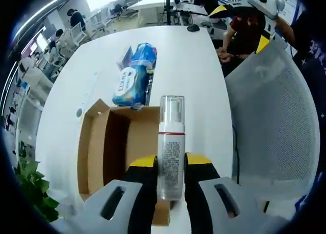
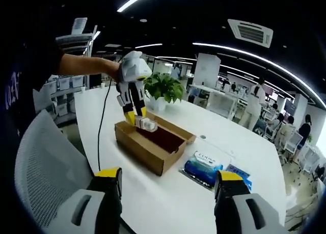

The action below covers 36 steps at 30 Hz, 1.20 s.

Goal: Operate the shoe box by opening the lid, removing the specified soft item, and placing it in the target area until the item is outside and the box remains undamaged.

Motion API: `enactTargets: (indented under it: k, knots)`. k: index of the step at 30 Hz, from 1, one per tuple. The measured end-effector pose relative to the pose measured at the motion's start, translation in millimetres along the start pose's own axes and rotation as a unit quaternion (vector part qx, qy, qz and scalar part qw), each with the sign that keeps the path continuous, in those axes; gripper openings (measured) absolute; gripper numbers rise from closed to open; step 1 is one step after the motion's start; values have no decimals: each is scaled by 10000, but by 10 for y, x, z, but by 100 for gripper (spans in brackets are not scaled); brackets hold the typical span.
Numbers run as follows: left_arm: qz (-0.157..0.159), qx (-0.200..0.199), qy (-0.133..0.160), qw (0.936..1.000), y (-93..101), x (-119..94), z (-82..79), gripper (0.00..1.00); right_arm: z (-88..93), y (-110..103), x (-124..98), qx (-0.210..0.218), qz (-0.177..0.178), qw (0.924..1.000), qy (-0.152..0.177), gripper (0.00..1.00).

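Readable text: almost none.
Fine print is seen on the label of the pump bottle [image 1: 171, 157] in the left gripper view, w/ a red band above it, but it is too small to be read. White lettering is carried on the blue wipes pack [image 1: 131, 80] behind the box; no word can be made out. In the right gripper view the same pack [image 2: 205, 168] is printed but blurred.
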<state>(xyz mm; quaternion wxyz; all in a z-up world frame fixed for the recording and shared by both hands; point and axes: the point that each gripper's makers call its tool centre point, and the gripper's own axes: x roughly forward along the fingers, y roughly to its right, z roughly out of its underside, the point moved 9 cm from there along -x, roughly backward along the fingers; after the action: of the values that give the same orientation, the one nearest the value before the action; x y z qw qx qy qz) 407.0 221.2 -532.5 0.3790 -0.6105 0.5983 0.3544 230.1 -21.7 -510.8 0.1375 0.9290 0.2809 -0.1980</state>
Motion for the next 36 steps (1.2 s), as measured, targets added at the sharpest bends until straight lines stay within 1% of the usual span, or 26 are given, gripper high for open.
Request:
enactTargets:
  k: [2,3,9,12,14,20,21,22,24,26,32,34,36]
  knots:
    - [9,58,-4,10000,43,10,-26,17,-38,-4,15,-21,-87,9999,54,73]
    - [63,48,-6,10000,68,14,-38,17,-60,-7,23,-24,-136,9999,79,73]
    - [225,78,111,9997,180,20,-112,17,-155,-2,55,-19,-355,9991,224,69]
    - [289,113,149,9994,233,41,-147,17,-197,0,72,-203,-450,9985,243,67]
    - [311,142,170,9993,264,62,-168,17,-215,3,77,-230,-476,9982,270,66]
    - [504,214,285,9981,395,110,-220,17,-278,-16,116,-390,-842,9948,422,61]
    - [547,186,294,9979,415,121,-225,17,-285,-21,122,-449,-906,9938,454,60]
    - [590,196,277,9977,429,132,-224,17,-292,-38,130,-596,-1065,9912,508,59]
    - [583,253,218,9977,454,153,-221,17,-277,-54,148,-561,-1152,9903,532,56]
    - [628,275,221,9974,483,151,-223,17,-251,-91,172,-595,-1429,9866,524,52]
    - [751,379,364,9958,573,127,-268,17,-220,-150,261,-750,-1620,9829,462,46]
    - [795,399,412,9952,590,121,-290,18,-218,-161,281,-746,-1708,9814,459,40]
    - [798,405,380,9953,592,129,-295,18,-221,-172,295,-742,-1777,9802,461,35]
